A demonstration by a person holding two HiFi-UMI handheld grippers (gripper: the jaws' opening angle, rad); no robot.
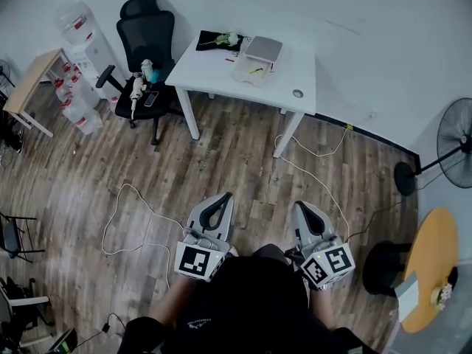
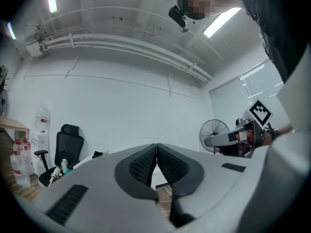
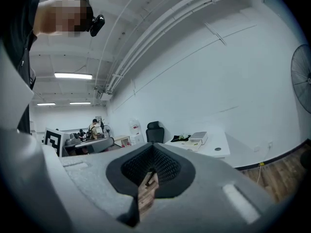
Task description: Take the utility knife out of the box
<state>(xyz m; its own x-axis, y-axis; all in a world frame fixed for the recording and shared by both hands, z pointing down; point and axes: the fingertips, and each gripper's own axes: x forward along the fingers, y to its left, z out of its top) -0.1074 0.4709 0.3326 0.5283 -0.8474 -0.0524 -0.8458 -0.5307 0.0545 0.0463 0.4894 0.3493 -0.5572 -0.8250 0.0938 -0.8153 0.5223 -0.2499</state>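
Note:
Across the room stands a white table (image 1: 291,68) with a closed grey box (image 1: 263,49) on it. In front of the box lies a clear tray (image 1: 252,71) with a small yellow-green item; no utility knife can be made out. Both grippers are held level over the wood floor, well short of the table. My left gripper (image 1: 226,196) is shut and empty, its pads meeting in the left gripper view (image 2: 156,145). My right gripper (image 1: 300,205) also looks shut with nothing in it (image 3: 152,146). The box (image 3: 199,137) shows far off in the right gripper view.
A black office chair (image 1: 147,39) and a water dispenser (image 1: 77,28) stand left of the table. A white cable (image 1: 129,220) loops on the floor. A standing fan (image 1: 453,142) and a round orange table (image 1: 431,268) are at the right. A black cloth (image 1: 219,40) lies on the table.

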